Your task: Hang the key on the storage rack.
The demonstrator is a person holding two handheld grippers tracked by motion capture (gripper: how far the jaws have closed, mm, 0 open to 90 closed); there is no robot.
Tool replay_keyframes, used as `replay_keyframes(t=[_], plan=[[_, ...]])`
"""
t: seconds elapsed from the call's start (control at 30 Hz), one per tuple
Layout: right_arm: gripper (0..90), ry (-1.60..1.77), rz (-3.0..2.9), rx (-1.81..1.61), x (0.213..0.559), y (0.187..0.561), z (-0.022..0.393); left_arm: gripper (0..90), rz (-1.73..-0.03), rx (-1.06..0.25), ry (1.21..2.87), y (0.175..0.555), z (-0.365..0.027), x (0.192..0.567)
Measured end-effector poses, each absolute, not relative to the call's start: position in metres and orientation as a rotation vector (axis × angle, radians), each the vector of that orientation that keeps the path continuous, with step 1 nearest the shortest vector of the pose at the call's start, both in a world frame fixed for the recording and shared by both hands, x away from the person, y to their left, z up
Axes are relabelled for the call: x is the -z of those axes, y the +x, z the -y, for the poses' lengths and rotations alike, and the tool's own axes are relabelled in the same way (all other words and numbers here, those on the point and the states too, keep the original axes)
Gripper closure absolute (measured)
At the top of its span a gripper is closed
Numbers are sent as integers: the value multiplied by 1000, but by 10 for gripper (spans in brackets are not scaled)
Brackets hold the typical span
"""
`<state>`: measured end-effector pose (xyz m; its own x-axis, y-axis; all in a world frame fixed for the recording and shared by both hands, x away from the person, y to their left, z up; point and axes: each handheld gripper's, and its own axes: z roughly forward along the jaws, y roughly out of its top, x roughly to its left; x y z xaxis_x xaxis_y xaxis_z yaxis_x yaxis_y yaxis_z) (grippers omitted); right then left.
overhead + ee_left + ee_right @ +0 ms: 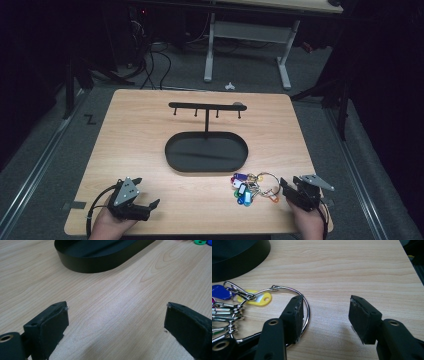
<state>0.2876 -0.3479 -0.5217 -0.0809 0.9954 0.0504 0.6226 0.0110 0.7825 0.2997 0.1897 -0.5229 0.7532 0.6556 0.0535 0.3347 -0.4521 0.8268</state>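
The key bunch lay on the table near its front edge, just in front of the black tray and just left of our right gripper. Its big ring curved around that gripper's left jaw, so one jaw stood inside the loop and the other outside on bare wood; the jaws were apart, pressing nothing. The tags fanned away to the left, toward the tray. Behind the tray rose the hook rack, its bar running left to right. Our left gripper sat well apart at the front left, jaws wide and empty. We judged the right hand nearer, needing only to close on the ring
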Motion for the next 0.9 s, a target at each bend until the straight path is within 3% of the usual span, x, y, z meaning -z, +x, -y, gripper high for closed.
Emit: replay_keyframes(t=[0.9], plan=[[444,1559,-1810,-937,510,283,337,77,-740,-454,2069,300,-192,522]])
